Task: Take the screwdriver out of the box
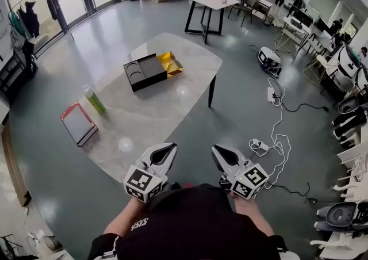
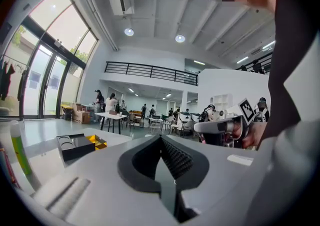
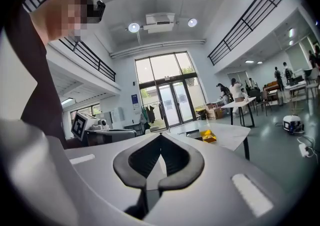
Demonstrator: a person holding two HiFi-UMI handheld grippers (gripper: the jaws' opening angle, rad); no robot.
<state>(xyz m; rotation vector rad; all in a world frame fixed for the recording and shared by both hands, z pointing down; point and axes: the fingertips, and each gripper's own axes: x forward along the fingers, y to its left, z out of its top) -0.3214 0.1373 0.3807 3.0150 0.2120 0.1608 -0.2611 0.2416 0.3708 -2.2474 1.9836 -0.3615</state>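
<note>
A black box (image 1: 145, 72) with an open yellow part (image 1: 171, 63) lies on the far half of the pale marble table (image 1: 190, 89). No screwdriver shows in any view. My left gripper (image 1: 173, 146) and right gripper (image 1: 213, 148) are held side by side near the table's front edge, well short of the box, pointing towards it. Both are shut with nothing between their jaws. The left gripper view has its shut jaws (image 2: 161, 136) in front and the box (image 2: 76, 145) low at left. The right gripper view shows shut jaws (image 3: 161, 134) and the yellow part (image 3: 207, 136) on the table.
A green tube (image 1: 94, 99) stands and a red-framed flat tray (image 1: 78, 123) lies at the table's left end. White cables and power strips (image 1: 270, 95) trail over the floor at right. A white table (image 1: 208, 0), chairs and people are further back.
</note>
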